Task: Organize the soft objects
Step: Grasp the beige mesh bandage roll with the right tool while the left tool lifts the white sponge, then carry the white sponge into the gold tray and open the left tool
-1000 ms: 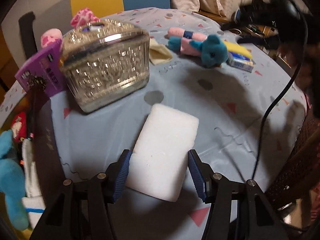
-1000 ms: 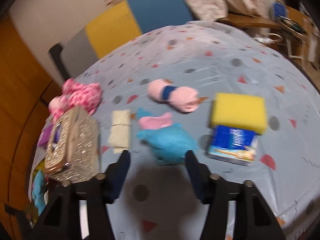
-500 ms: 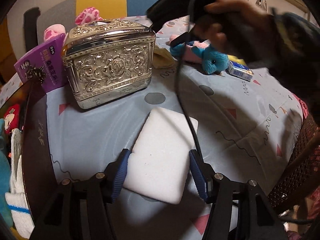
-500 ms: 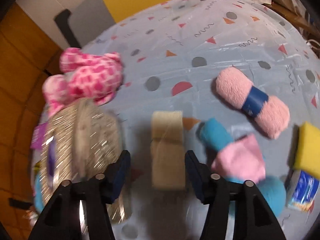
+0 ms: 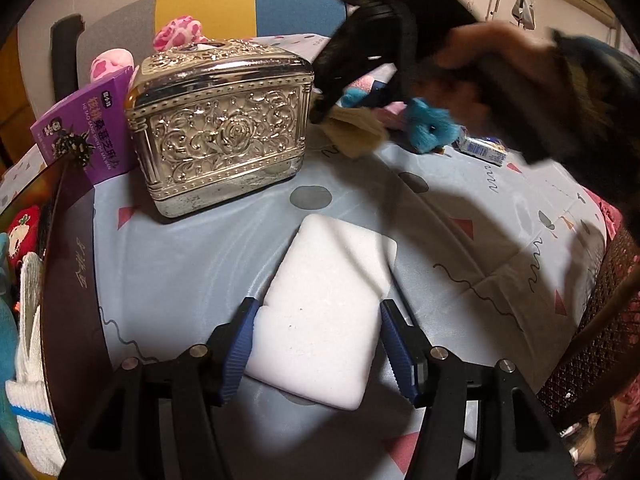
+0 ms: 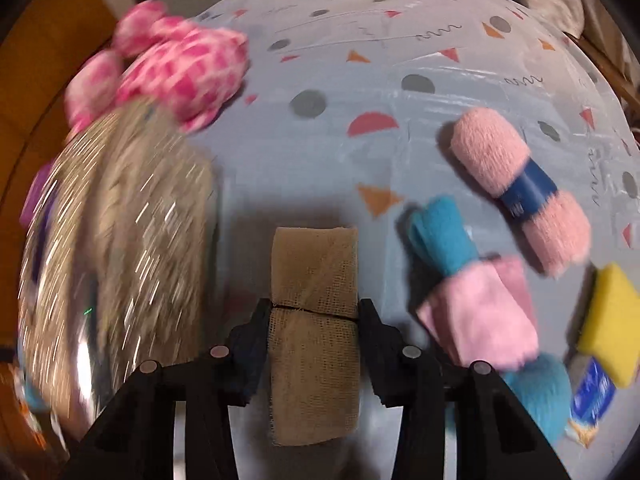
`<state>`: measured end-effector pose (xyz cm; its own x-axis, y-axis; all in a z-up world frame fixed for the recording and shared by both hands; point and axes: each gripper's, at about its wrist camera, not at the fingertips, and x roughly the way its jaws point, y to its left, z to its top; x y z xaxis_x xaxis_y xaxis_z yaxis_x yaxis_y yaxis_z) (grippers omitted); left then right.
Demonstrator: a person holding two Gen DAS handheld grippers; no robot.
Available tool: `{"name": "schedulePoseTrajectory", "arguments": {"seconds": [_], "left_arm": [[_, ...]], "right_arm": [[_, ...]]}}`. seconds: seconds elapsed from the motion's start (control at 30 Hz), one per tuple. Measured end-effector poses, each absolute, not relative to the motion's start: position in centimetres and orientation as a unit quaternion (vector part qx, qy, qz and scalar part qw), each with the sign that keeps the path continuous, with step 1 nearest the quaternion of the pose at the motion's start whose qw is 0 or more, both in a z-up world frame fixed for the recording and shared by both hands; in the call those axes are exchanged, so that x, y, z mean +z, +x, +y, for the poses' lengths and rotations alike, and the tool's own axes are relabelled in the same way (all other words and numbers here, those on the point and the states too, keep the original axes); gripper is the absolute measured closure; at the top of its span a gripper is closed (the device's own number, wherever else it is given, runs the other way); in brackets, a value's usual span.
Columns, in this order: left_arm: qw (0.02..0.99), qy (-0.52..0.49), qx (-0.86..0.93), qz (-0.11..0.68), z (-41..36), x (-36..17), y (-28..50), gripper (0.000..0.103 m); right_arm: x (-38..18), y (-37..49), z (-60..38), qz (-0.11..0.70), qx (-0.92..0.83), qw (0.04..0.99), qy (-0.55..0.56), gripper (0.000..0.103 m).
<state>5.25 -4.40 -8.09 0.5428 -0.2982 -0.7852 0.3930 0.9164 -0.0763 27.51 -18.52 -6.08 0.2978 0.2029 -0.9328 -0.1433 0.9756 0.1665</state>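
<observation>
My left gripper (image 5: 318,305) is shut on a white sponge (image 5: 332,264) that lies flat just over the patterned tablecloth (image 5: 180,264), a blue pad on each long side. A folded beige gauze cloth (image 6: 314,260) sits between the fingers of my right gripper (image 6: 314,306). Those jaws are closing and both pads touch its sides. In the left wrist view, that right gripper (image 5: 324,108) and the person's hand (image 5: 480,52) come down on the cloth (image 5: 356,136), just right of the silver box (image 5: 220,136).
Around the cloth lie a pink checked plush (image 6: 180,68), a pink roll with a blue band (image 6: 520,188), a blue and pink plush (image 6: 476,312) and a yellow sponge (image 6: 608,316). A purple carton (image 5: 84,128) leans behind the silver box. A white sock (image 5: 28,360) lies far left.
My right gripper swung left and down, from over the blue plush to the beige cloth, and closed around it. My left gripper stayed put with the white sponge.
</observation>
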Motion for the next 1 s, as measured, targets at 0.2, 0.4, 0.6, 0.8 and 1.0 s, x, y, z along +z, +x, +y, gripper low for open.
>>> {"name": "schedulePoseTrajectory", "arguments": {"seconds": [0.2,0.4,0.6,0.8,1.0], "left_arm": [[0.878,0.056,-0.193,0.434,-4.6,-8.2,5.2,0.042],[0.881,0.066,-0.186,0.429,-5.0,-8.3,4.9,0.042],[0.883,0.073,-0.180,0.428,-5.2,-8.0,4.8,0.043],[0.883,0.057,-0.175,0.431,-4.9,-7.5,4.4,0.045],[0.890,0.060,-0.181,0.413,-5.0,-6.0,3.2,0.045]], "right_arm": [[-5.4,20.9,-19.4,0.601,0.130,0.789,0.009,0.060],[-7.7,17.1,-19.6,0.599,0.118,0.792,-0.013,0.059],[-8.4,16.2,-20.6,0.581,0.120,0.805,-0.013,0.058],[-8.6,14.8,-19.6,0.565,0.121,0.815,-0.041,0.058],[-8.8,14.6,-19.5,0.557,0.126,0.819,-0.053,0.058]]}}
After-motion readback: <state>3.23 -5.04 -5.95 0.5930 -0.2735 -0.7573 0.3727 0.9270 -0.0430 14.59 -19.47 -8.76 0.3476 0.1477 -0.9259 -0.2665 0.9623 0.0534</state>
